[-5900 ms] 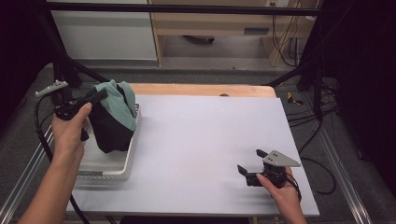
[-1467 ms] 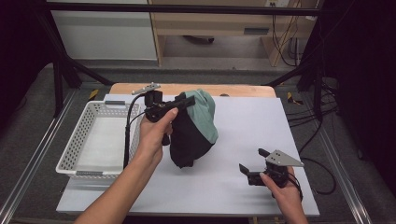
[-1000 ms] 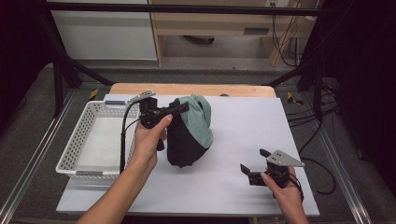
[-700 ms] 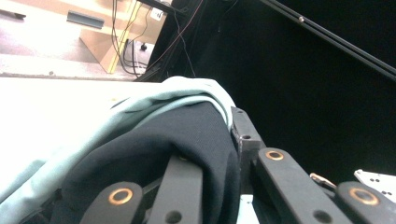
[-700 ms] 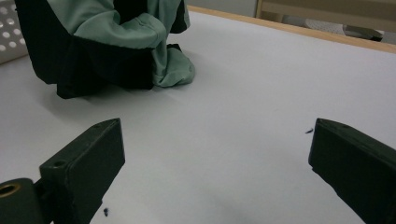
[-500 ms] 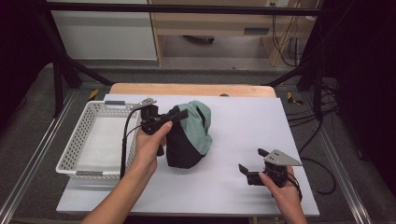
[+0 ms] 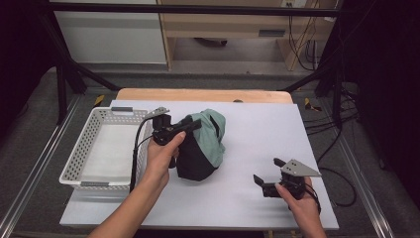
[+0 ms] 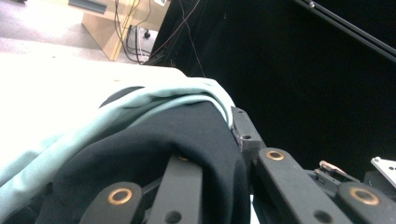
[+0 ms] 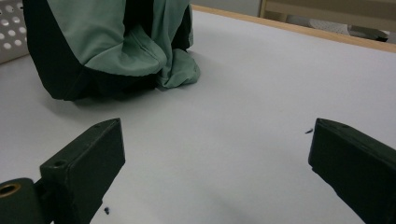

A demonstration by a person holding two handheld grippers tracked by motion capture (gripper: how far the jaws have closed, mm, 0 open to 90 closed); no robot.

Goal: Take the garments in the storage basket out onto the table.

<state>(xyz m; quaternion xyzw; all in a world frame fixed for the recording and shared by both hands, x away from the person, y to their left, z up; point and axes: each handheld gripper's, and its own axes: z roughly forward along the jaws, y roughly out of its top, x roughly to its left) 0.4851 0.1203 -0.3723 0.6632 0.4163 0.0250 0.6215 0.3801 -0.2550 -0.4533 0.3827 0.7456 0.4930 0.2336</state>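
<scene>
The right gripper is parked near the front edge of the table, jaws spread wide with nothing between them. The left gripper is clamped on the black-and-teal garment, whose bunched folds hide its shape, so the garment type can't be told. Compared with half a second ago, the bundle is set a bit lower, resting mid-table just beside the white basket. Black fabric is wrapped by teal.
</scene>
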